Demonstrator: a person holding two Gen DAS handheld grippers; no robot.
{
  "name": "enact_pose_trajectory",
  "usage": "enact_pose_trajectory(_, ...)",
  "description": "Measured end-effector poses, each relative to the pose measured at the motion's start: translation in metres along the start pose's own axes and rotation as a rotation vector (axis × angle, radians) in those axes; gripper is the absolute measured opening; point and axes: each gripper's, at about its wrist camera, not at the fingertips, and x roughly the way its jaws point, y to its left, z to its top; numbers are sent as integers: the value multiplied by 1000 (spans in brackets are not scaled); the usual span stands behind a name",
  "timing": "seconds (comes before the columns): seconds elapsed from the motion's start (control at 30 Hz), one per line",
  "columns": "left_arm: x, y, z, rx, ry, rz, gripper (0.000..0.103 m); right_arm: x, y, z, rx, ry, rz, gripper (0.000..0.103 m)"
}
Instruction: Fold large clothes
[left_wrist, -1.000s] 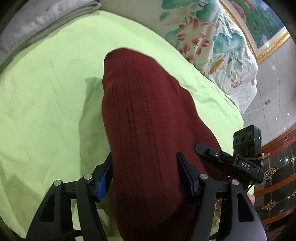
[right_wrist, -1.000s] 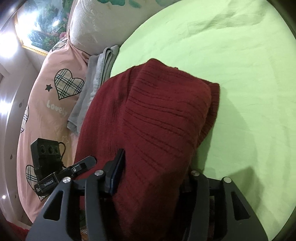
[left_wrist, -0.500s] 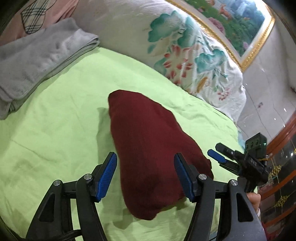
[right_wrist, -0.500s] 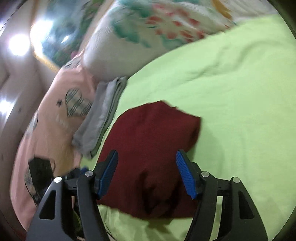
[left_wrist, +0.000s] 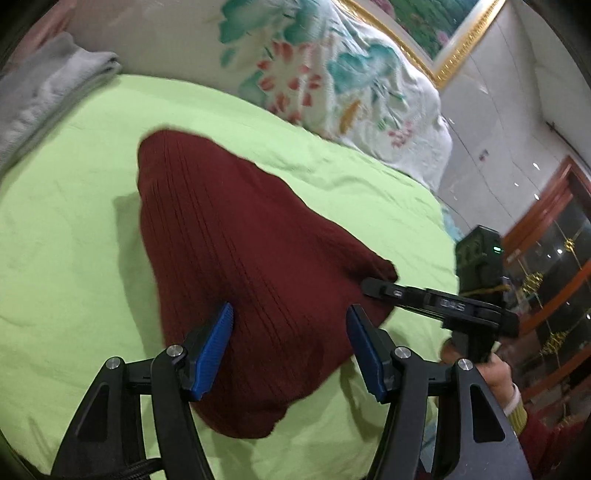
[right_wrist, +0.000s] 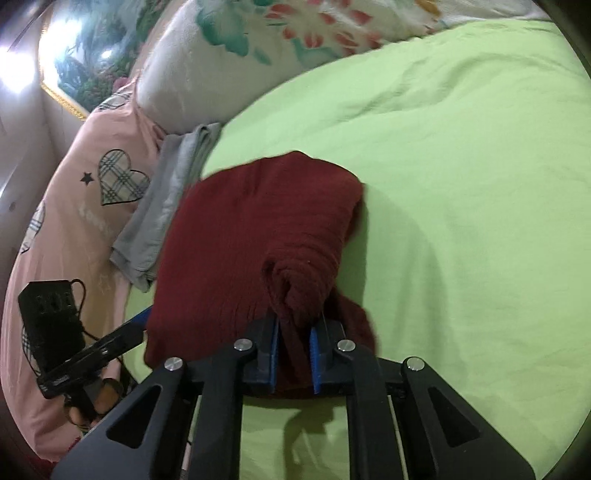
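A fold of the red sweater (right_wrist: 266, 236) on the bed (right_wrist: 461, 155) is being pinched by the closing right gripper (right_wrist: 293, 360), while the left gripper (left_wrist: 290, 347) is held open around it.

Ahead of the black, blue-padded right gripper (right_wrist: 293, 350) lies a dark red ribbed knit garment (right_wrist: 258, 229) on a plain lime-green sheet (right_wrist: 461, 184). Left of it: grey folded cloth (right_wrist: 166, 206), pink quilt with plaid hearts (right_wrist: 74, 206). Beyond: white floral pillow (right_wrist: 240, 51).

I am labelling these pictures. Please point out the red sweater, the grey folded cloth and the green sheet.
Sweater (left_wrist: 240, 236): left wrist view, its ribbed top face.
Grey cloth (right_wrist: 173, 199): right wrist view, middle of the folded stack.
Sheet (right_wrist: 461, 184): right wrist view, bare part right of the sweater.
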Motion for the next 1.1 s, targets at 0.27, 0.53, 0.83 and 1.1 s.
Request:
enact_pose_trajectory(0.27,3,-7,0,69,30,88,62,4,-9,-10,27,40,-21,39)
enact_pose_trajectory(0.53,-28,0,31,4,-43,-15,62,-40,28,30,-39,-183,-40,45)
enact_pose_trajectory(0.83,43,11,23,34,89,114,45,77,56,74,-155,-26,12,40)
enact_pose_trajectory(1.1,38,30,21,32,68,116,36,117,52,59,-138,38,5,38)
